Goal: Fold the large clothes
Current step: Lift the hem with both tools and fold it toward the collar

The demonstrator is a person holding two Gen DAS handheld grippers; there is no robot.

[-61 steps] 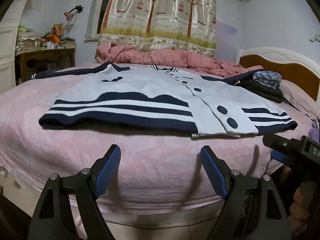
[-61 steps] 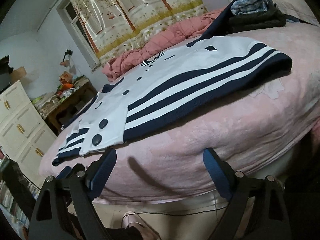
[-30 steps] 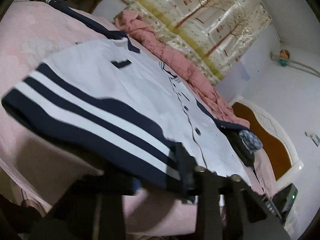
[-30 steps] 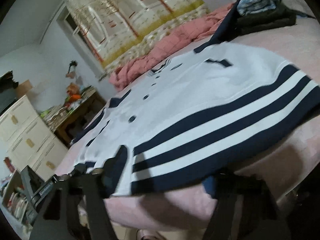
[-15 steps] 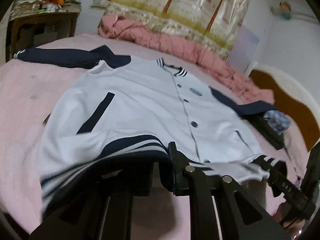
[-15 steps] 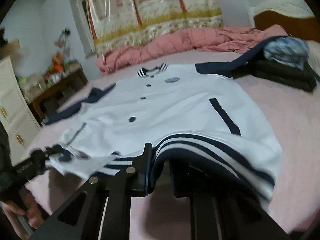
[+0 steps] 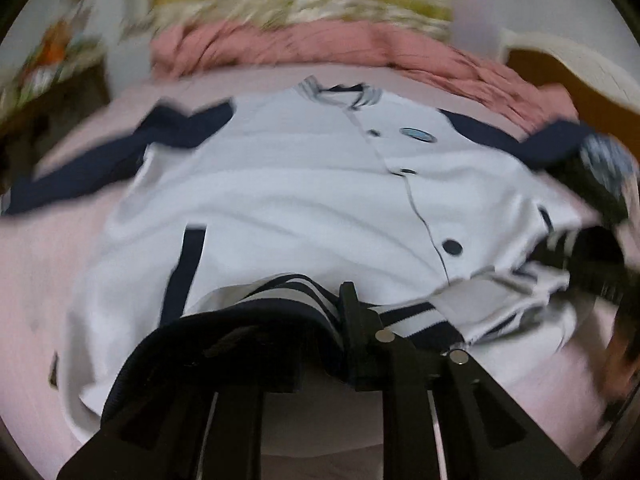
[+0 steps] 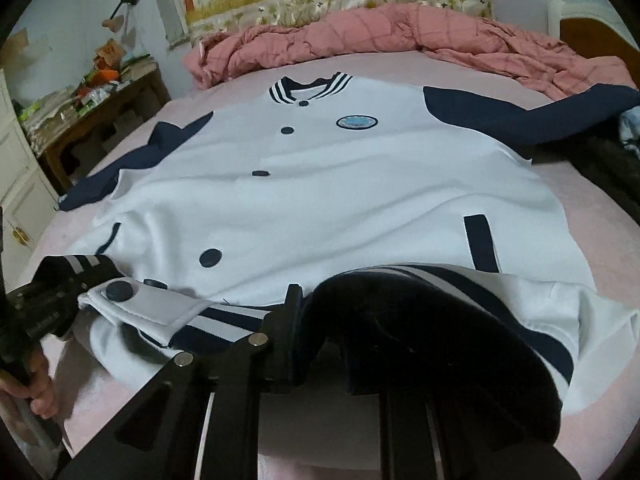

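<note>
A white varsity jacket (image 8: 340, 184) with navy sleeves, navy buttons and a navy striped hem lies face up on the pink bed; it also shows in the left wrist view (image 7: 288, 192). My left gripper (image 7: 320, 340) is shut on the jacket's hem (image 7: 248, 320) at its left part and holds it raised. My right gripper (image 8: 316, 332) is shut on the hem (image 8: 420, 304) at its right part, also raised. The hem cloth drapes over both sets of fingers. The left gripper shows in the right wrist view (image 8: 56, 296), at the left.
A crumpled pink quilt (image 8: 380, 36) lies along the far side of the bed (image 8: 624, 240). Dark folded clothes (image 8: 616, 168) sit at the right by the wooden headboard (image 8: 592, 32). A cluttered wooden table (image 8: 100, 100) and white cabinet (image 8: 16, 184) stand at the left.
Both grippers closed on the jacket's hem and lifted it, carrying it forward toward the collar. The lower part of the jacket now rises off the bed.
</note>
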